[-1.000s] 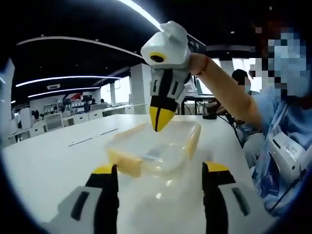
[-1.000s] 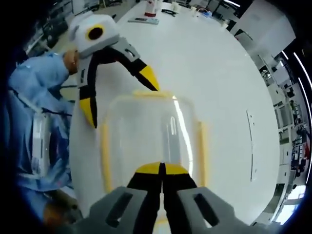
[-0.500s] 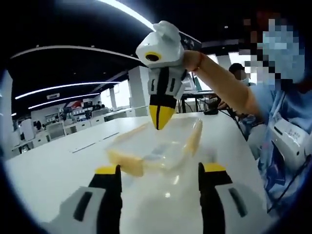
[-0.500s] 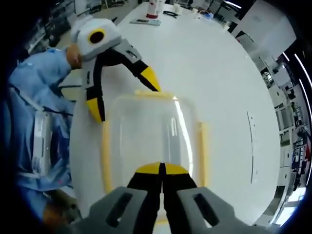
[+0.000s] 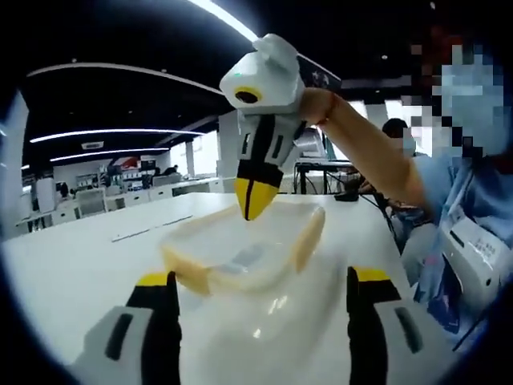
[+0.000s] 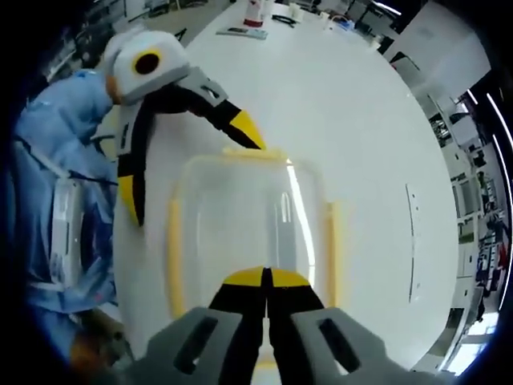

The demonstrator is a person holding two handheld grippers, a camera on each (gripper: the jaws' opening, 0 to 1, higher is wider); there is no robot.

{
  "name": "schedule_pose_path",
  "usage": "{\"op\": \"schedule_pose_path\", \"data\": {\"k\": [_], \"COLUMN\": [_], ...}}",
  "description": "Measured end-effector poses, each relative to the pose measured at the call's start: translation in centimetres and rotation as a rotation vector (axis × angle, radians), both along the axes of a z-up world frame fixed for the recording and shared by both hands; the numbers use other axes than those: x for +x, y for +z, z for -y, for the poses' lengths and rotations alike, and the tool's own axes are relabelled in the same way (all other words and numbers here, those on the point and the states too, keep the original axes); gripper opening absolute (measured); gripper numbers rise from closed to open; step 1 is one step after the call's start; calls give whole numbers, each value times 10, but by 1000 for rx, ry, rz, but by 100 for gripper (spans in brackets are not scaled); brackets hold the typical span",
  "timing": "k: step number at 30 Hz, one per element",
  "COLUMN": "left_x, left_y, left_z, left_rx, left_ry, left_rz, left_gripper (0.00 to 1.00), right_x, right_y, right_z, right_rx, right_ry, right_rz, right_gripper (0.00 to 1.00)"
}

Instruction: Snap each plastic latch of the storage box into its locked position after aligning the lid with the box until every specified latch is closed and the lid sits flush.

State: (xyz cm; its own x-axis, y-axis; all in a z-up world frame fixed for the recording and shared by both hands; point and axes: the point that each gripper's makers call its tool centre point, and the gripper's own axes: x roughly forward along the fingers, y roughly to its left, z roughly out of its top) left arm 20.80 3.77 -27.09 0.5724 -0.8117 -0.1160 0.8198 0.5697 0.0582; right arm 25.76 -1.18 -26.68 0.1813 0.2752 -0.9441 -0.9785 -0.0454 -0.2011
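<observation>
A clear plastic storage box with yellow latches stands on the white table, its lid on top. My left gripper is open, jaws wide apart on the near side of the box. From above, my right gripper comes down shut, its yellow tips on the lid's far part. In the right gripper view, my right gripper is shut over the lid's near edge. The left gripper is open; one tip is at the far yellow latch, the other off the box's left side.
A person in light blue clothes stands close to the table's edge, and also fills the left side of the right gripper view. Small items lie at the table's far end. Office desks line the background.
My left gripper's jaws have spread wider; in the right gripper view its outer jaw swung away from the box. The right gripper stays shut on the lid. The box has not moved.
</observation>
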Motion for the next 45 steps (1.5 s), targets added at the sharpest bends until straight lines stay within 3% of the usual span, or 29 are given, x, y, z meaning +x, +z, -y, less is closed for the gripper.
{"op": "schedule_pose_path", "data": {"k": [4,16,27,39,40,41,43,45], "left_x": [4,4,6,9,10,11,11,12], "left_y": [4,4,2,3,2,5,2,3], "left_z": [-3,3,5,9,8,9,9,9], "left_rx": [-46,-73,-62,-100,-78,-120,-90,-104], "left_ry": [14,44,90,145,154,166,173,183], "left_rz": [-29,-50,-41,-39,-29,-41,-28,-33], "left_gripper": [82,81,78,78,76,77,77,76], "right_x": [0,1,0,0,0,1,0,0], "right_y": [0,-1,-2,-2,-2,-2,-2,-2], "right_z": [1,2,2,1,1,0,-1,-2], "right_rx": [11,38,54,59,61,67,82,86], "right_ry": [1,6,2,6,6,6,5,8], "right_rz": [-2,-13,-19,-10,-11,-12,-15,-16], "right_gripper": [0,0,0,0,0,0,0,0]}}
